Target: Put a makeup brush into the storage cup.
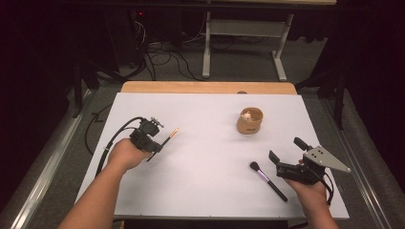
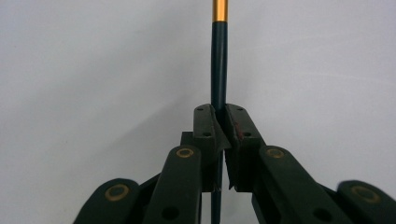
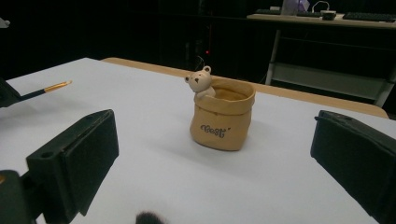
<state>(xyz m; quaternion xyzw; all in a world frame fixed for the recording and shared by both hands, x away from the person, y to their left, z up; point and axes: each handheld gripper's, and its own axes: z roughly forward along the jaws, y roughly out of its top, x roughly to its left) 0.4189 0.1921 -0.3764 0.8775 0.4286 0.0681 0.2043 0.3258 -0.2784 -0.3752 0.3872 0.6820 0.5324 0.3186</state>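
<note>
Pot (image 3: 223,122) holds 1 bear figure (image 3: 200,83) at its rim.

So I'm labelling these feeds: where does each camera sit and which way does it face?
High view: above the person's side, facing down on the white table; forearms show.
Left gripper view: on the left hand-held gripper, along jaws clamping the thin brush.
Right gripper view: between open jaws of the right hand-held gripper, facing the bear pot, shared with high view.

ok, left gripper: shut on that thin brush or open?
Shut on it. In the left gripper view the left gripper has both pads pressed against the thin brush, whose dark handle runs up between the jaws to a gold band.
</note>
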